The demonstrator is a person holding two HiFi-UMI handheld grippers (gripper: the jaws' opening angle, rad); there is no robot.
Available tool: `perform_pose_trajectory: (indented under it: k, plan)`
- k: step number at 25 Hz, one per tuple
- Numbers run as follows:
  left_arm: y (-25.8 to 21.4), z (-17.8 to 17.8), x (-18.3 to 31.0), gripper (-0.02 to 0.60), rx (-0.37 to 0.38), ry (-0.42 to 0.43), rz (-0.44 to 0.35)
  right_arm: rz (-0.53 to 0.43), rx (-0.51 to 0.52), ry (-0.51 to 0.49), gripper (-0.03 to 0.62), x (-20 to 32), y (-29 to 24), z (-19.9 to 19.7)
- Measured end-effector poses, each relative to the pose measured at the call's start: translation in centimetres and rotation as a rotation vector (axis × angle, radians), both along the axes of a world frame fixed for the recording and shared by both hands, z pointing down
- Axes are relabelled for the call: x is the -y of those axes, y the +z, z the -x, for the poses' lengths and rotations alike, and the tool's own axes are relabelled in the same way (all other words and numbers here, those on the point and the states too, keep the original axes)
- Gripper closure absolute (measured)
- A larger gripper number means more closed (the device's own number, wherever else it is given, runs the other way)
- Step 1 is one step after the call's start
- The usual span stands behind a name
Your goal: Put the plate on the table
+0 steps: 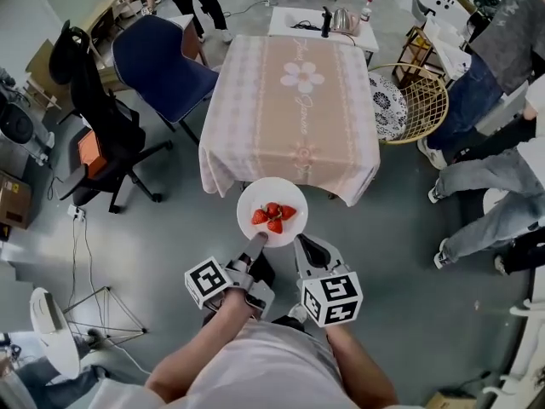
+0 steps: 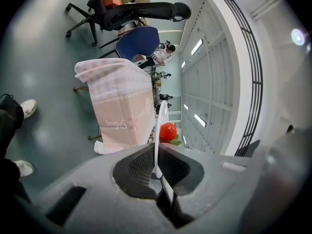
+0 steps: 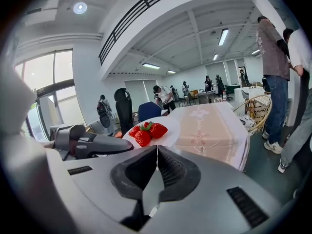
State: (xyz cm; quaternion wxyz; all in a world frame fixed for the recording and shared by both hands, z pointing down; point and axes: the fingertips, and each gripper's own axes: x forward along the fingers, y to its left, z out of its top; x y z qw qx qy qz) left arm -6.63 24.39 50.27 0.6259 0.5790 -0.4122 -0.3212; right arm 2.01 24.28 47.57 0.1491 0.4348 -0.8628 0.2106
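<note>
Just short of the counter (image 1: 294,109), over grey floor: plate (image 1: 272,189) up in the air, level, not yet on the pink cloth. Carrying a few strawberries (image 1: 274,215) heaped at its middle. Gripped at the near rim by the left tongs (image 1: 255,244), clenched on it. From the left gripper view, plate (image 2: 160,126) seen edge-on as a thin white line running down between the two black pads, with one red berry showing past it.

Just beside them, the right tongs (image 1: 306,247), at the plate's near right rim, pressed together with nothing between them. Touching the rim or merely next to it: impossible to tell. Marker cubes on both, close side by side below the plate, with two bare forearms behind. From the right gripper view, plate (image 3: 170,133) lying flat just ahead of the closed tips, berries on top, counter beyond with a flower pattern down the cloth.

Around the counter: blue chair (image 1: 162,62) at the far left corner, black office chair (image 1: 94,109) further left, wicker chair (image 1: 417,100) on the right with a patterned cushion. Beyond the far end, a small white table (image 1: 285,15) with a kettle (image 1: 343,20). Along the right edge, legs of people (image 1: 477,177) in jeans.
</note>
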Motion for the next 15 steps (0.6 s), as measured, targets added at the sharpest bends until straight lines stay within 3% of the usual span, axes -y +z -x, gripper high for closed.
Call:
perform_pose_trajectory:
  k: [15]
  plan:
    - [-1.1, 7.6, 9.5, 0.565, -0.061, 0.1, -0.004, -0.002, -0.076, 0.098, 0.588, 8.2, -1.6, 7.7]
